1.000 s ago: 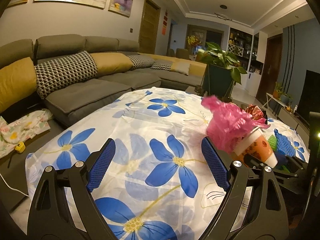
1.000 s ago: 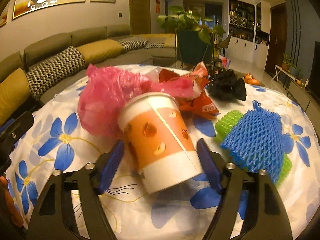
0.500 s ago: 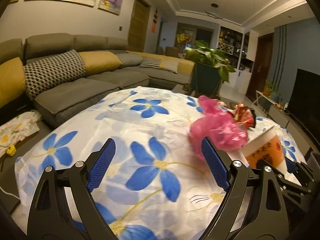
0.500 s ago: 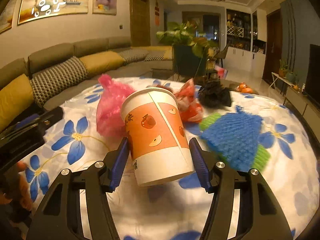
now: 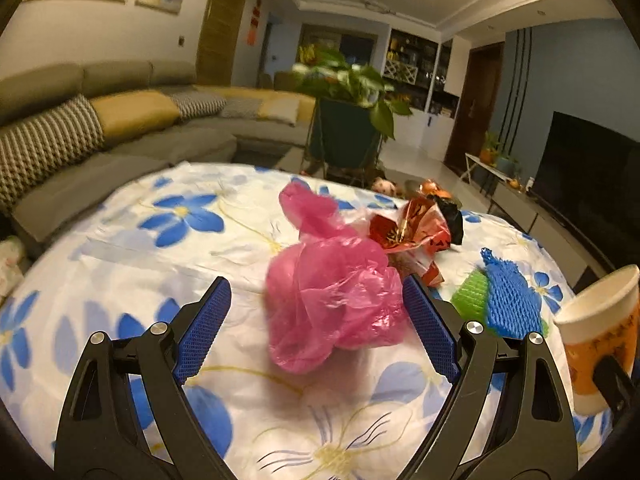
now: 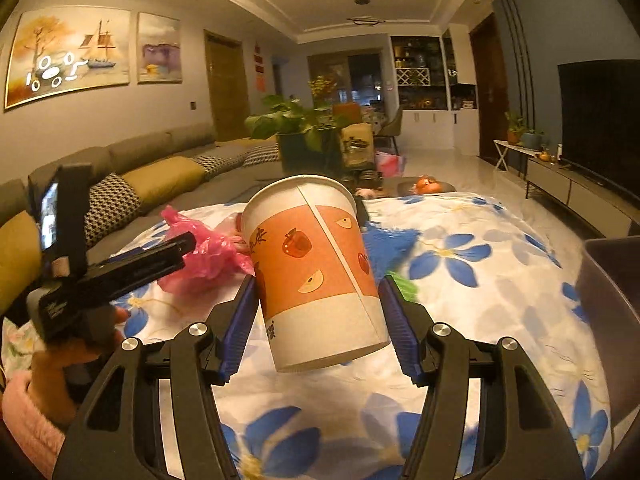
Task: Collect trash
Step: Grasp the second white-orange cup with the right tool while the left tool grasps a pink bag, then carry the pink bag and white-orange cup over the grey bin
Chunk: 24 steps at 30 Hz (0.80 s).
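Paper cup hides most of the blue foam net — green net's edge barely shows.

Right gripper clamps a tilted orange paper cup above the flowered tablecloth, pink bag behind

The paper cup bears dark characters by its fruit pictures, too blurred to read.

Matt paper cup, crinkled glossy pink plastic bag, smooth printed cloth tablecloth.
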{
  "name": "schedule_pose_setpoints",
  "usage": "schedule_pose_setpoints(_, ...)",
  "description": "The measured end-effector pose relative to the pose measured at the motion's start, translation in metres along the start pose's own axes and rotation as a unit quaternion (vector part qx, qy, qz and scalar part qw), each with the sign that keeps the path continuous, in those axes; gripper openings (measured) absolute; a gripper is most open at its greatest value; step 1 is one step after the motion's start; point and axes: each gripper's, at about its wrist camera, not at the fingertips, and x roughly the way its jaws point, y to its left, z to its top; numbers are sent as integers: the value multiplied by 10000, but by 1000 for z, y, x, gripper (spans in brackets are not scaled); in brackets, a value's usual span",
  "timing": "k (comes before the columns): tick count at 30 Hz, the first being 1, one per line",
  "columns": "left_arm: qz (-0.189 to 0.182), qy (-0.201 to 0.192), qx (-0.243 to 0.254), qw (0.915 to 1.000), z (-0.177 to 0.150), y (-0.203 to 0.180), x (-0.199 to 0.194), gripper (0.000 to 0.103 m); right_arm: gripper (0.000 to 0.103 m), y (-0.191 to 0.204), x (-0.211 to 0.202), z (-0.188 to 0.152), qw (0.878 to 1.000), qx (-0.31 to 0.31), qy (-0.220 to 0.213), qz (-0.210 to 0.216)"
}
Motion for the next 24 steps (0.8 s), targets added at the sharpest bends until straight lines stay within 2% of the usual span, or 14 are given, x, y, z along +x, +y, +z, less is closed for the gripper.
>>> schedule_pose_setpoints(2, -152, 165, -83, 9997, 0, 2, 9, 73, 60, -3, -2, -3, 10000, 33, 10, -35)
schedule_pose_setpoints(4, -239, 262, -103, 9993, -2, 4, 12, 50, 60, -6, -4, -5, 10000, 60, 17, -54)
schedule_pose_setpoints(5, -280, 296, -83, 9991, -3, 4, 13, 45, 60, -7, -4, -6, 10000, 68, 18, -58)
schedule_pose_setpoints(7, -387, 349, -53, 9986, -6, 4, 12, 26, 60, -9, -5, -7, 9999, 92, 25, -61)
schedule_pose_setpoints(8, -451, 356, -53, 9983, -7, 4, 12, 22, 60, -9, -5, -7, 9999, 96, 26, -55)
schedule_pose_setpoints(9, -526, 363, -56, 9979, -7, 4, 12, 11, 60, -8, -6, -8, 9999, 92, 18, -58)
schedule_pose_setpoints(10, -560, 365, -51, 9978, -8, 4, 11, 8, 60, -8, -8, -9, 9999, 81, 9, -59)
schedule_pose_setpoints(14, -570, 231, -7, 9981, -10, 3, -4, 5, 60, -12, -13, -8, 9999, 103, -14, -78)
schedule_pose_setpoints(24, -671, -446, 35, 9967, -17, -9, -81, 5, 60, -20, -37, -9, 9993, 222, -200, -211)
